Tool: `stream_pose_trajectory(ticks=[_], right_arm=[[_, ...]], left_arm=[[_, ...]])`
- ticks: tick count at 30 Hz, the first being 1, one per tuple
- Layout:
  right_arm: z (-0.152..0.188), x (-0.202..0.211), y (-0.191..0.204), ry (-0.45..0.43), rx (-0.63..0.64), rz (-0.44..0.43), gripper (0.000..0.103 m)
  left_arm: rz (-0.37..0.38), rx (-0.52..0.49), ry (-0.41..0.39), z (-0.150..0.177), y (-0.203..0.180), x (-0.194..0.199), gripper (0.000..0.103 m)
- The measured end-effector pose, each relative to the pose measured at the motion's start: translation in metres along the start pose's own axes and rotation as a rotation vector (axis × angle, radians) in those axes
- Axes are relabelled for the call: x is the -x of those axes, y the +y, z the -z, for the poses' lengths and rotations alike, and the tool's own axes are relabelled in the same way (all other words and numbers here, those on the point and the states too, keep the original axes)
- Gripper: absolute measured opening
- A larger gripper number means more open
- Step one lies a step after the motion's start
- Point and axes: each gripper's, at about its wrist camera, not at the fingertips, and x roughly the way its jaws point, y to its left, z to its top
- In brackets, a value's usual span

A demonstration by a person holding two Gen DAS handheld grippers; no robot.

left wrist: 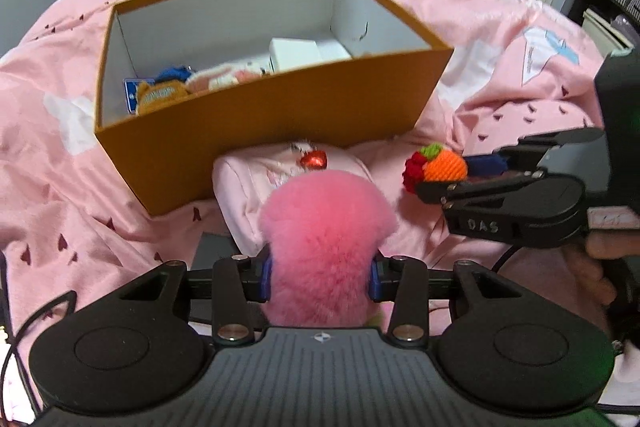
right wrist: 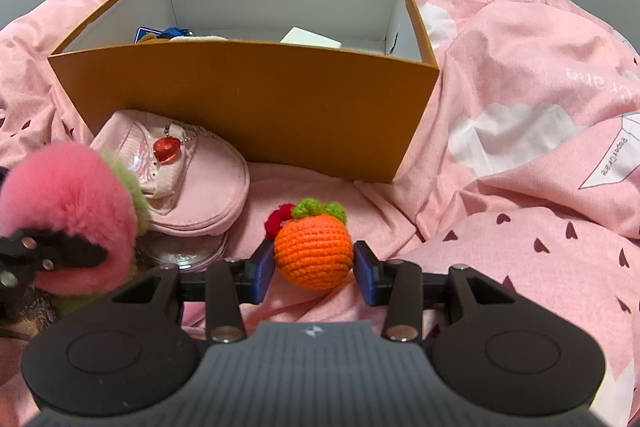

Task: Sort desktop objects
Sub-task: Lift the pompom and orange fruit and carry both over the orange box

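Note:
A fluffy pink pompom (left wrist: pixel 324 227) with a green fringe sits between the blue pads of my left gripper (left wrist: pixel 322 275), which is shut on it; both pads press into the fur. The same pompom (right wrist: pixel 68 195) shows at the left edge of the right wrist view. My right gripper (right wrist: pixel 314 267) is shut on a crocheted orange fruit (right wrist: pixel 314 251) with a green top and a red tuft, held just above the bedding. From the left wrist view that right gripper (left wrist: pixel 444 175) comes in from the right with the fruit (left wrist: pixel 446 167). The open orange box (left wrist: pixel 260 131) (right wrist: pixel 240 95) stands behind both.
A pink pouch (right wrist: pixel 200 195) with a red heart charm (right wrist: pixel 165 149) lies against the box front, on something clear and shiny (right wrist: pixel 184 251). Inside the box lie a small orange plush (left wrist: pixel 160 97), a blue item and a white carton (left wrist: pixel 296 53). Rumpled pink bedding (right wrist: pixel 520 167) surrounds everything.

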Motion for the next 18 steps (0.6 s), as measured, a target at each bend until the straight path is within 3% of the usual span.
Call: stream_pose_trajectory(ticks=[9,18], right_arm=[[-0.008,0.011,-0.003,-0.044,-0.001,-0.015,0.045],[-0.032,0.044,-0.002,-0.165,0.029,-0.075,0.045]], left_arm=[[0.053,0.049,-0.082,-0.015,0.011,0.028,0.047],[0.053,0.098,-0.164,-0.041,0.035,0.049,0.048]])
